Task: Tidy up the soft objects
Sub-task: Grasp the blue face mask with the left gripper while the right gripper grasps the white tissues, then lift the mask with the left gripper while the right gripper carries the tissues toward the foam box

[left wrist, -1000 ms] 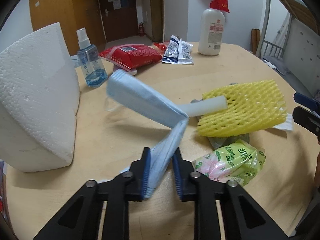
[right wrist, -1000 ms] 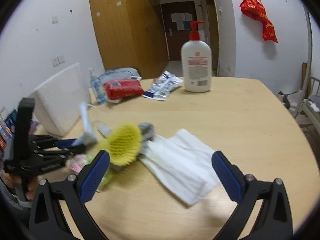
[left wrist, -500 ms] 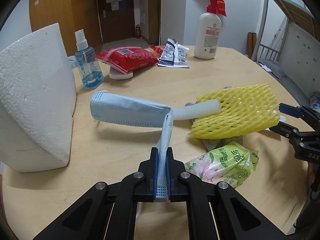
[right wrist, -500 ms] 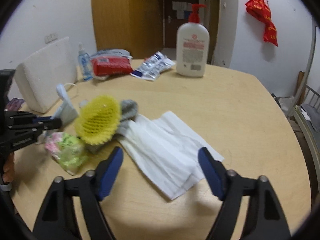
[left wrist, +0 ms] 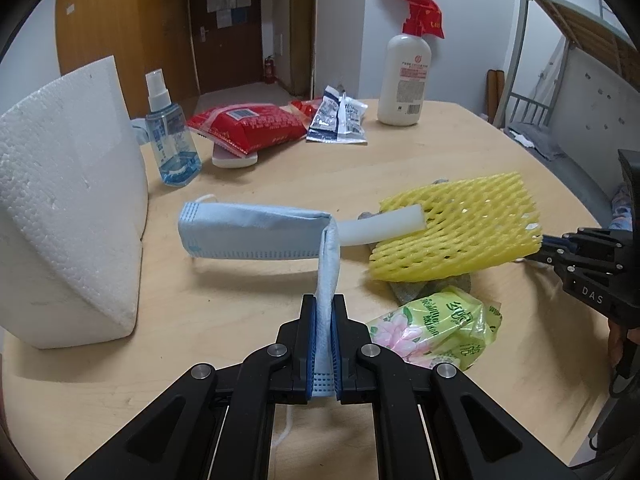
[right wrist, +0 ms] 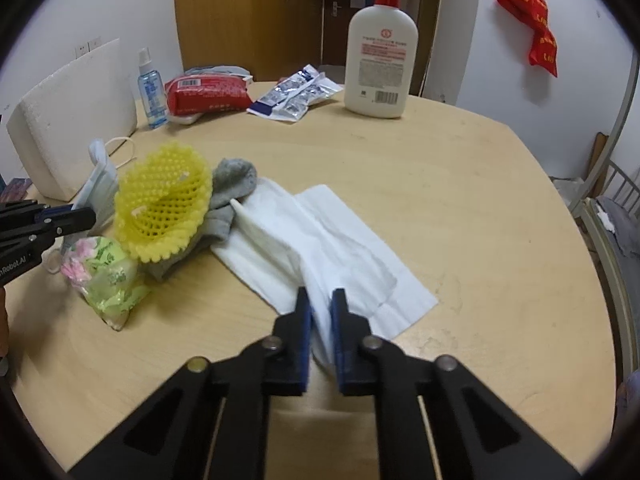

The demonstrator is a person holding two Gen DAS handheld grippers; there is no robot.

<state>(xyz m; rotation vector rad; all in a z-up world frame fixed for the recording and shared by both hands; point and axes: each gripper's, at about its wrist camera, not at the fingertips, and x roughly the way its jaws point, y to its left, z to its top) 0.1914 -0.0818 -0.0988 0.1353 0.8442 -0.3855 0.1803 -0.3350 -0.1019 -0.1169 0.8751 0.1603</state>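
Left tongs (left wrist: 324, 344) pinching blue mask (left wrist: 256, 236) — right tongs (right wrist: 321, 332) pinching white cloth (right wrist: 340, 248).

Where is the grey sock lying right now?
In the right wrist view, the grey sock lies left of centre on the wooden table, partly under the yellow foam fruit net and touching the white cloth.
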